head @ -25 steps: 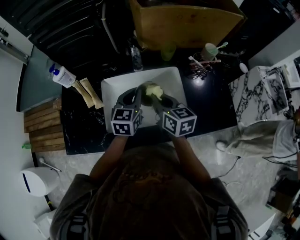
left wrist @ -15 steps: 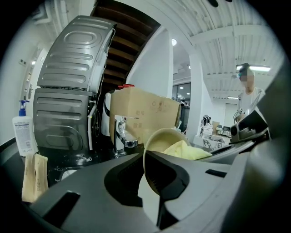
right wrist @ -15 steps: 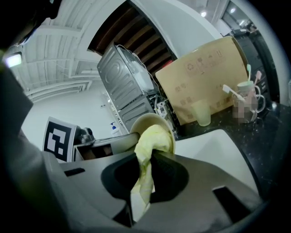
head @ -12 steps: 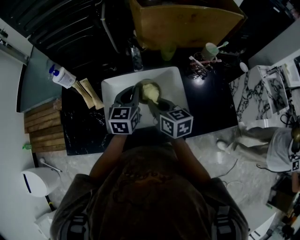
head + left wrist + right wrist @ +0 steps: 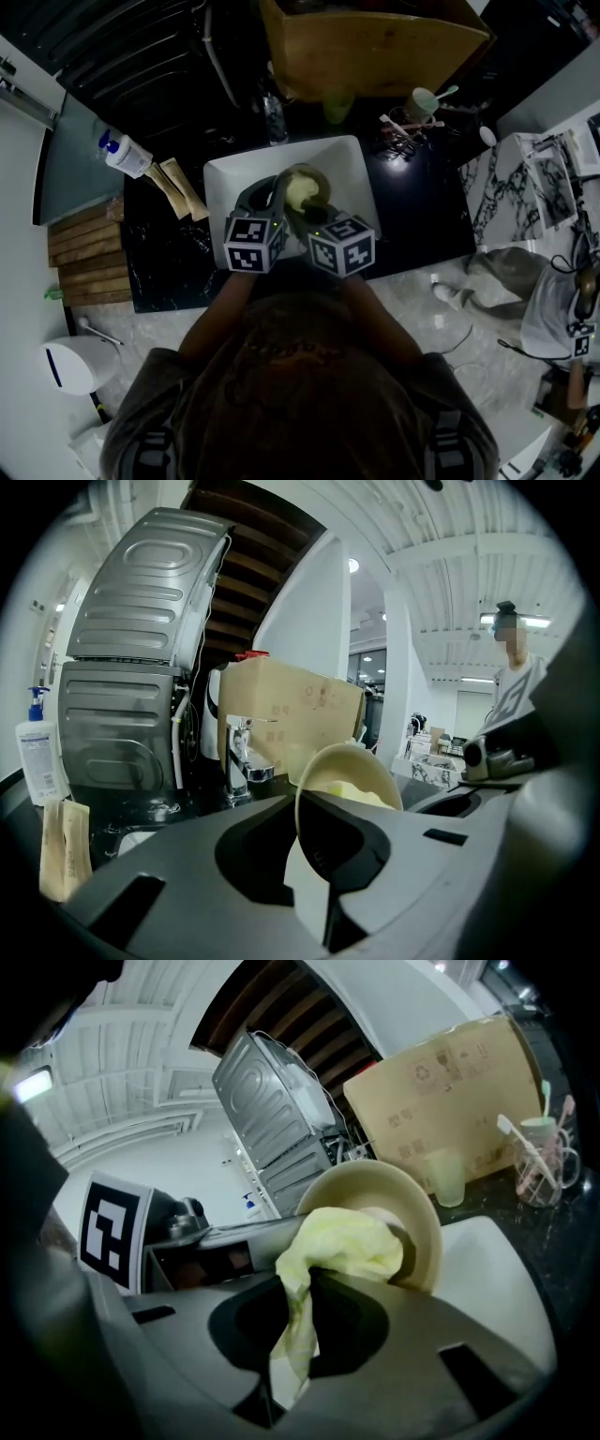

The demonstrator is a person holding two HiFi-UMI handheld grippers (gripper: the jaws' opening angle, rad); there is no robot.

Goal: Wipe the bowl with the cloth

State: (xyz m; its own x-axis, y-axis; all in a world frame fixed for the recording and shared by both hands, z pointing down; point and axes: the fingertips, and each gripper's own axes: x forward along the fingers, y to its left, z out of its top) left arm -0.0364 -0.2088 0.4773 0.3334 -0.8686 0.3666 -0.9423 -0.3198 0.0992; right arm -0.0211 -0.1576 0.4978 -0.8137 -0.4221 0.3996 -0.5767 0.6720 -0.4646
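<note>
From the head view: left gripper (image 5: 273,192) and right gripper (image 5: 307,214) close together over the white sink (image 5: 223,180), with the bowl (image 5: 317,176) between them and the yellow cloth (image 5: 298,192) inside it. From the left gripper view: jaws closed on the bowl's rim, bowl held tilted, a faucet (image 5: 242,752) and a cardboard box (image 5: 300,710) behind. From the right gripper view: jaws pinched on the cloth, its bunched end pressed into the bowl — a loose tail hanging down between the jaws.
</note>
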